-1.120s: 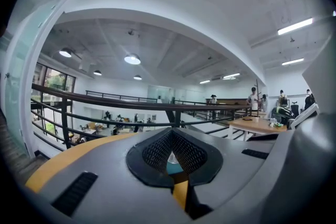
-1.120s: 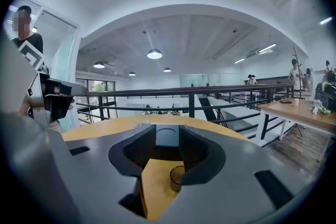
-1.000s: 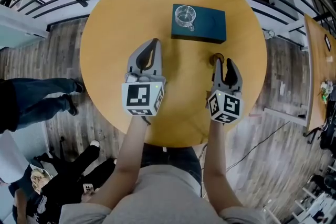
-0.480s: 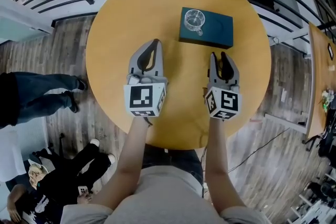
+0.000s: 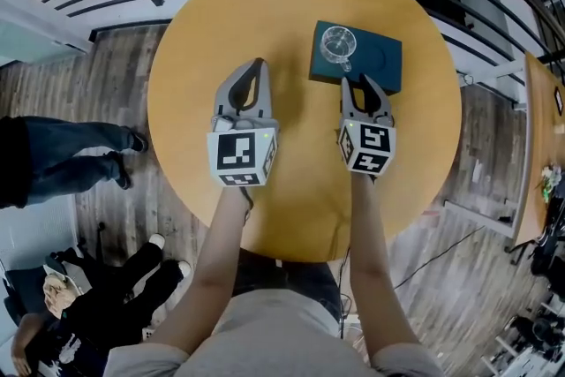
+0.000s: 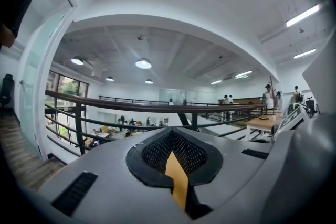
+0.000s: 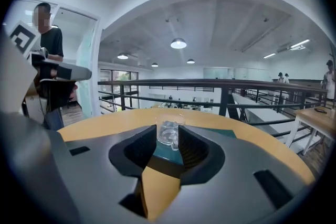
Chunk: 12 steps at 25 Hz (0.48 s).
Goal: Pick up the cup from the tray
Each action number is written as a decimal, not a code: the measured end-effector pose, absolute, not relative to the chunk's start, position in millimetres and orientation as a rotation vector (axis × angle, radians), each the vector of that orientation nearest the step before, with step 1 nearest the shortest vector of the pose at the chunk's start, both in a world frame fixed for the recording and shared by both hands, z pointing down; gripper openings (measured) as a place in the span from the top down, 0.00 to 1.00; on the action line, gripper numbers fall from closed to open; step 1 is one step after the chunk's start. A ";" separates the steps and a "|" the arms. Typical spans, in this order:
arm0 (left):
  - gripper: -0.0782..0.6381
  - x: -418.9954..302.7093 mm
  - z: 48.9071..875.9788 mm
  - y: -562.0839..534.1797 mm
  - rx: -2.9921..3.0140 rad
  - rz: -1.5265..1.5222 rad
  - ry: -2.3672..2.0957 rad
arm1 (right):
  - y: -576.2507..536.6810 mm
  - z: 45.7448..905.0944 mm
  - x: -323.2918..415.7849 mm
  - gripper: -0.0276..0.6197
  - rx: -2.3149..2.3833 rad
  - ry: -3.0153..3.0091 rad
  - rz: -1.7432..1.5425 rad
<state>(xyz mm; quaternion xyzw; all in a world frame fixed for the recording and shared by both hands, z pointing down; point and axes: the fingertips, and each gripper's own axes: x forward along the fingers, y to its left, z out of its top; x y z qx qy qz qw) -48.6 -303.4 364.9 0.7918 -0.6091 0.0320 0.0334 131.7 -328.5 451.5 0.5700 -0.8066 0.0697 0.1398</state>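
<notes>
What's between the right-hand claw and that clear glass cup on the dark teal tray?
Only bare dark teal tray separates the right gripper from the clear glass cup; the head view shows it.

Legible text, brands, numbers, signs: none showing in any view. Nearest item: square black-and-white coded patterns, appearing on the marker cube (image 5: 240,156) of the left claw (image 5: 258,64) and the marker cube (image 5: 367,147) of the right claw (image 5: 357,82); no letters or digits showing.
</notes>
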 end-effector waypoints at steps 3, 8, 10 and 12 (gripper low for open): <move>0.88 -52.9 364.8 -306.5 2.439 0.095 -1.882 | -341.0 468.9 131.7 0.77 1.641 -2.307 0.232; 0.88 -60.0 368.1 -307.6 2.439 0.103 -1.884 | -359.9 491.3 131.6 0.77 1.597 -2.264 0.233; 0.88 -61.9 368.6 -308.6 2.437 0.107 -1.883 | -365.3 495.4 132.3 0.76 1.580 -2.257 0.228; 0.88 -63.1 370.3 -309.5 2.433 0.122 -1.883 | -368.3 498.6 132.5 0.75 1.565 -2.258 0.235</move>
